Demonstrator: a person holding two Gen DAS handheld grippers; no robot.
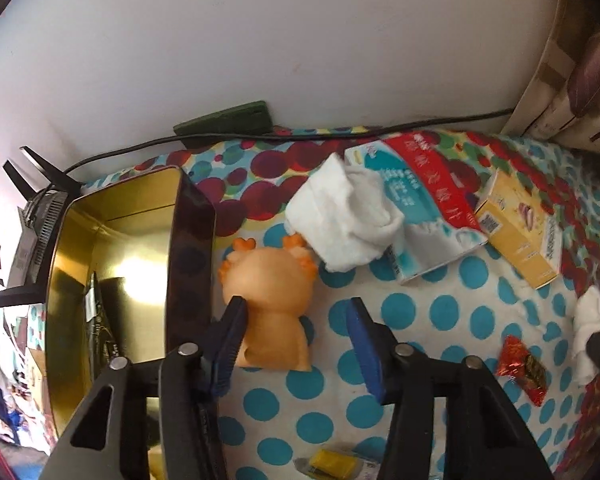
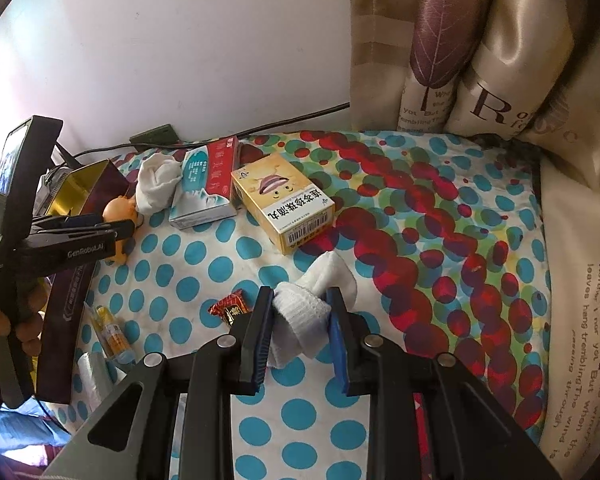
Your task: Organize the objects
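An orange toy figure [image 1: 270,292] stands on the polka-dot cloth beside the open gold-lined tin box [image 1: 112,240]. My left gripper [image 1: 296,312] is open around the toy, its left finger touching it. The toy [image 2: 118,210] and left gripper [image 2: 100,228] also show in the right wrist view. My right gripper [image 2: 300,308] is shut on a rolled white sock [image 2: 300,316] lying on the cloth; the sock also shows in the left wrist view [image 1: 588,320].
A second white sock [image 1: 340,220], a red-teal box [image 1: 424,200] and a yellow box [image 2: 284,204] lie farther back. A red candy wrapper [image 2: 230,306] and a yellow vial [image 2: 114,332] lie nearby. A router [image 1: 32,220] stands left; pillows [image 2: 480,60] at right.
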